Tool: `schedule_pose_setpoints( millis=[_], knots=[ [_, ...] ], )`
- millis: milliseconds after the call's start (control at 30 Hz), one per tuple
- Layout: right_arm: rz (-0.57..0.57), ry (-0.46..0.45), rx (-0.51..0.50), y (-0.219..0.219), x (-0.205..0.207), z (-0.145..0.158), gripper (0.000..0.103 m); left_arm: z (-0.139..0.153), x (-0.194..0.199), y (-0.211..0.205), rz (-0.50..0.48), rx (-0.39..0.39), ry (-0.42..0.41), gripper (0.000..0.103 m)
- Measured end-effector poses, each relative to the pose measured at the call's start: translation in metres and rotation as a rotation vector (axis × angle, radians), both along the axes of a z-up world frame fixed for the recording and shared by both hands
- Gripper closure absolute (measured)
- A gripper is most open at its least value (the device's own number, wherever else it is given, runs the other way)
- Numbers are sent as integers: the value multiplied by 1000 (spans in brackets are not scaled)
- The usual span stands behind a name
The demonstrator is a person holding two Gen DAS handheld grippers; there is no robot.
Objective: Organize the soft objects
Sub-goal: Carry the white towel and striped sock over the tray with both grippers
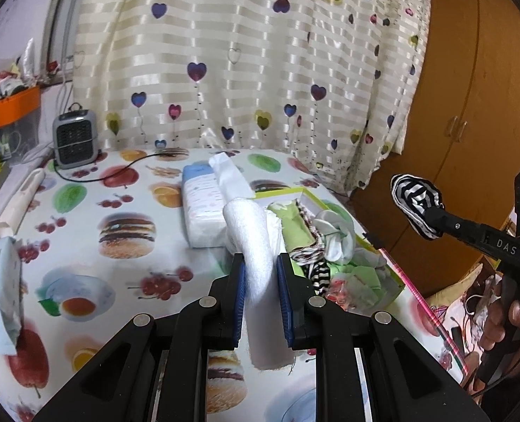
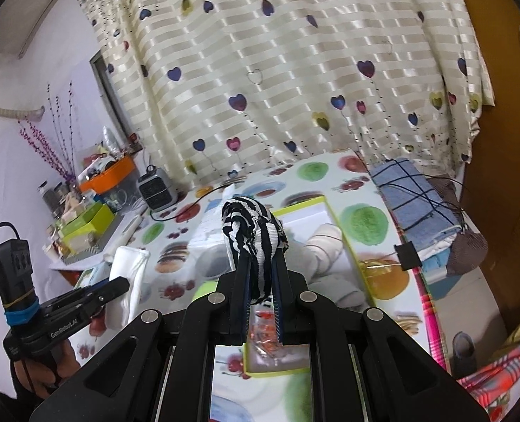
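My left gripper [image 1: 259, 263] is shut on a white fluffy cloth [image 1: 253, 235] and holds it above the fruit-print table, just left of a green-rimmed box [image 1: 312, 195]. The box holds several soft items: green cloth, a white sock [image 1: 335, 235], striped fabric. My right gripper [image 2: 261, 267] is shut on a black-and-white striped cloth [image 2: 251, 225] and holds it in the air over the same box [image 2: 307, 205]. The right gripper and its striped cloth [image 1: 414, 200] also show in the left wrist view, right of the box. The left gripper and white cloth [image 2: 128, 274] show at lower left in the right wrist view.
A blue-and-white tissue pack [image 1: 202, 204] lies left of the box, a grey heater [image 1: 74, 139] at the table's back left. A tissue box [image 1: 0, 292] sits at the left edge. A blue checked towel stack [image 2: 418, 204] lies at the table's right. A wooden wardrobe [image 1: 470, 105] stands right.
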State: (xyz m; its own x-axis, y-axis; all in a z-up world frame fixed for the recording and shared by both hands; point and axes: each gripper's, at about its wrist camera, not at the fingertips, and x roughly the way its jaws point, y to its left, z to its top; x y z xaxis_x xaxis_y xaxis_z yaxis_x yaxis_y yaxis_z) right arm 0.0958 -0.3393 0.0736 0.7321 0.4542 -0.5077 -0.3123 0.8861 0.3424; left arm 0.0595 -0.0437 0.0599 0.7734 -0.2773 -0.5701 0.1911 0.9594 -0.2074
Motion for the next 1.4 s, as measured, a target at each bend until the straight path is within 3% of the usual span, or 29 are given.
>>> schedule_pose_setpoints(
  millis=[467, 1100, 1233, 1367, 1400],
  knots=[
    [-43, 45, -20, -13, 34, -21, 92, -4, 23, -17, -27, 22, 18, 87],
    [15, 140, -77, 27, 137, -67, 91, -8, 65, -30, -32, 45, 42, 87],
    [29, 159, -112, 35, 146, -77, 80, -9, 75, -37, -42, 48, 46, 87],
    [46, 134, -116, 35, 141, -77, 59, -11, 83, -44, -55, 49, 54, 87],
    [47, 122, -107, 32, 139, -75, 58, -12, 85, -46, -59, 49, 56, 87]
  ],
)
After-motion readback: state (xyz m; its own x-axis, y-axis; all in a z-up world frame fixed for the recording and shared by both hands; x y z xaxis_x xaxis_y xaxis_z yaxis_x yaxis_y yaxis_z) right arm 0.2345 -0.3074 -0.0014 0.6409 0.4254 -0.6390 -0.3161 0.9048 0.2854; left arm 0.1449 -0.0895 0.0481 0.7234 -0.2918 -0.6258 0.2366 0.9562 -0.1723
